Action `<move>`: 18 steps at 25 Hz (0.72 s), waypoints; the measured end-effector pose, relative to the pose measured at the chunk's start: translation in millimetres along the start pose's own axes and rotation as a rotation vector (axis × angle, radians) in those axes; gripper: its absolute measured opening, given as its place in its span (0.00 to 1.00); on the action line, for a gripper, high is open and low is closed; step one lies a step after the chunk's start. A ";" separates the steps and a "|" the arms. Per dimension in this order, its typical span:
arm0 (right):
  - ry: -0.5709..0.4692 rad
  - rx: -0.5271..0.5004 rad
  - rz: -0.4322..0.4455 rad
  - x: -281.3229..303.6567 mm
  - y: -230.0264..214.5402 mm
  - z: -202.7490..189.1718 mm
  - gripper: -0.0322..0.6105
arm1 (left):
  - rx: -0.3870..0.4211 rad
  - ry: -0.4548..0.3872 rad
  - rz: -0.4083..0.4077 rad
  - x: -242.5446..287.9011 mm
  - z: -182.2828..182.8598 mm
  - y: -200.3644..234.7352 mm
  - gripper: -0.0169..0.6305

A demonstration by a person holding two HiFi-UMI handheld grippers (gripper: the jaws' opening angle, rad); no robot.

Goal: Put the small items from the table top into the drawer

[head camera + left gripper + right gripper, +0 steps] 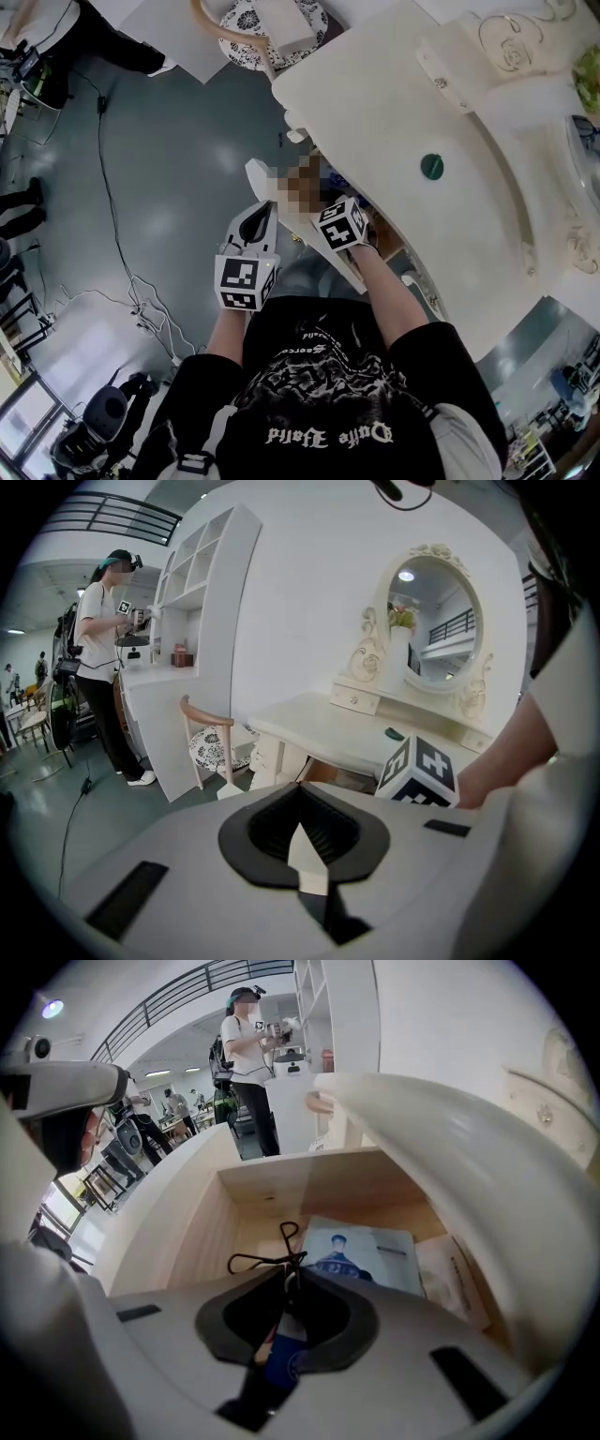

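My right claw (286,1277) pinches small blue item (281,1346) with black wire loops above open drawer (197,1232); booklet (367,1252) along drawer's right side. My left claw (300,794) pressed together, empty.

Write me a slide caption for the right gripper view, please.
Right tongs pinch a black cord above the open wooden drawer, where a booklet lies.

Head view looks steeply down on the bench (375,103) from above. Left gripper view faces the same bench from farther off; right gripper view peers close, down into the drawer (211,1232).
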State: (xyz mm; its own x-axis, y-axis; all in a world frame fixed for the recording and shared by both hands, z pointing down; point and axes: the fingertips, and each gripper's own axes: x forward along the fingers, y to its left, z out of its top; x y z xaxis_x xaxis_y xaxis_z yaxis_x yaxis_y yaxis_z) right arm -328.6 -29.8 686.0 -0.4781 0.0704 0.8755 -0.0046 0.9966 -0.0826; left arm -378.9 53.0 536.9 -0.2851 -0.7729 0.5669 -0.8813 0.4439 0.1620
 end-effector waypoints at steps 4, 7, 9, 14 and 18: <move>0.002 0.027 0.020 2.5 1.1 2.1 0.12 | 0.002 -0.005 0.004 0.6 1.5 3.6 0.05; 0.012 0.022 0.026 3.3 2.3 0.0 0.13 | -0.001 -0.003 0.005 -0.2 -0.1 3.7 0.05; 0.017 0.037 0.036 3.9 1.1 -1.8 0.13 | 0.001 -0.004 0.003 0.5 0.4 3.0 0.05; 0.019 0.070 0.072 4.2 1.0 -3.1 0.15 | 0.005 -0.003 0.004 0.8 1.2 3.5 0.05; 0.024 0.124 0.111 6.1 5.1 -6.6 0.22 | 0.007 0.004 0.008 -3.3 -1.1 3.9 0.05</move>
State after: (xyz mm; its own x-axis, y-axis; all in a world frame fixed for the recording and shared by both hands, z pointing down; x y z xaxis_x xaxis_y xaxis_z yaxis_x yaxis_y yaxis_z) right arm -325.8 -24.0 694.1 -0.4602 0.1827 0.8688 -0.0622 0.9696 -0.2369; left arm -381.0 57.8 536.5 -0.2911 -0.7675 0.5711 -0.8816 0.4471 0.1515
